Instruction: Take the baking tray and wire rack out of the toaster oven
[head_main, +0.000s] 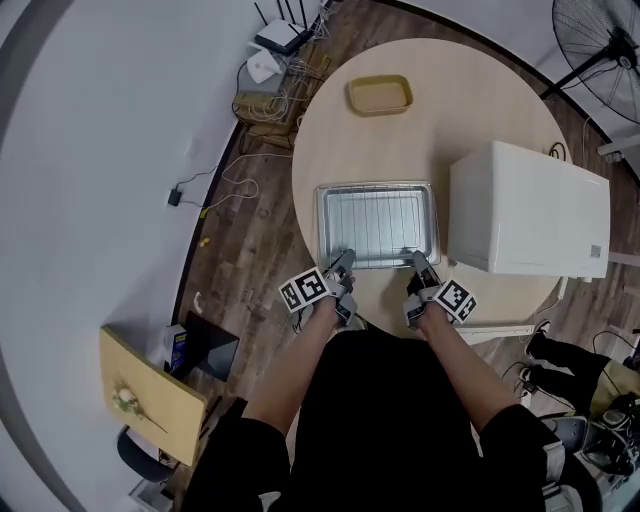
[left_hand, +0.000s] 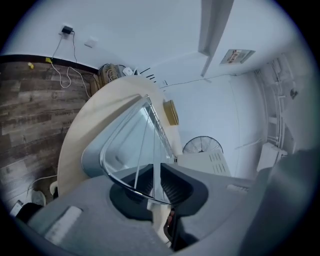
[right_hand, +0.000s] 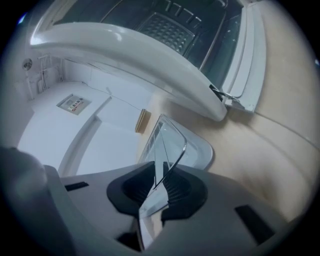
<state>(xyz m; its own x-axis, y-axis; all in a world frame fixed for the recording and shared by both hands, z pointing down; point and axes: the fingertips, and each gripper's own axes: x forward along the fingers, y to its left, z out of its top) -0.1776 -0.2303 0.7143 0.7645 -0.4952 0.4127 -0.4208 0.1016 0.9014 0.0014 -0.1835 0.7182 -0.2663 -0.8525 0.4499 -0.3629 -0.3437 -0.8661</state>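
Baking tray (head_main: 322, 226) with wire rack (head_main: 378, 222) lies at the bench's (head_main: 450, 110) near edge. The left gripper (head_main: 346, 258) and right gripper (head_main: 419, 259) straddle its rim, jaws slightly parted, probably releasing.

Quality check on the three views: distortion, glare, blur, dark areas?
Head view: strong fisheye curving the brown wood-plank floor, even light, sharp on the silver metal baking tray. Left gripper view: black round vignette, close foreground soft, bright glints along the chrome wire rack. Right gripper view: dimmer, white box-shaped toaster oven bowed overhead, close foreground blurred.
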